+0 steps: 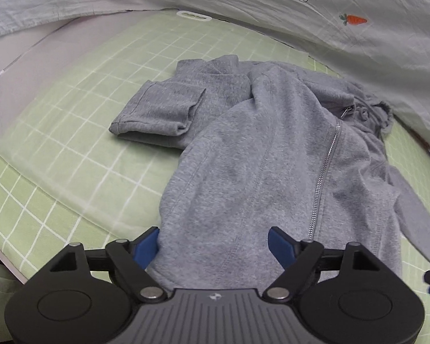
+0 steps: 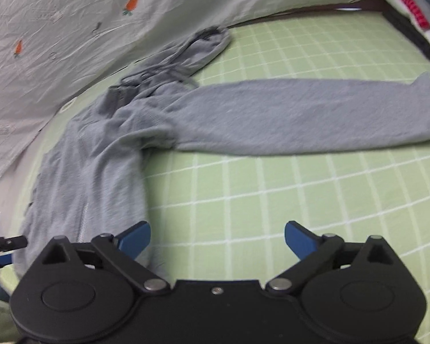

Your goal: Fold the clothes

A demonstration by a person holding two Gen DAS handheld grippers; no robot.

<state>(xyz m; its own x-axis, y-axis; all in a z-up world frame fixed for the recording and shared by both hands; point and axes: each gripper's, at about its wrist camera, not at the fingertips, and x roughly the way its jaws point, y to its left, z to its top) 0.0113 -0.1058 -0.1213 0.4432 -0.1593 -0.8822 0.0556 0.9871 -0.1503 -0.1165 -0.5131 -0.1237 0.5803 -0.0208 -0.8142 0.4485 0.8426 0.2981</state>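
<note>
Here, lying front-up on the green checked sheet point(image 1: 71, 132): a grey zip hoodie point(image 1: 258, 157), hem nearest the tools, hood point(image 2: 206, 46) away by the pale carrot-print cloth point(image 1: 301, 14). Hovering right over the hem, the left gripper point(image 1: 213, 242), blue fingers point(image 1: 147, 246) spread wide, the left finger at the garment's side edge, the other above the fabric just short of the zipper point(image 1: 324, 169). Hanging apart too, the right gripper point(image 2: 218, 239), over bare sheet just beside the hoodie's other edge, one fingertip point(image 2: 136, 238) overlapping that edge. Stretching straight out sideways ahead of it, one sleeve point(image 2: 301, 120). Lying doubled over beyond the left tool, the other sleeve point(image 1: 160, 111). Touching or merely above the fabric: cannot tell.
</note>
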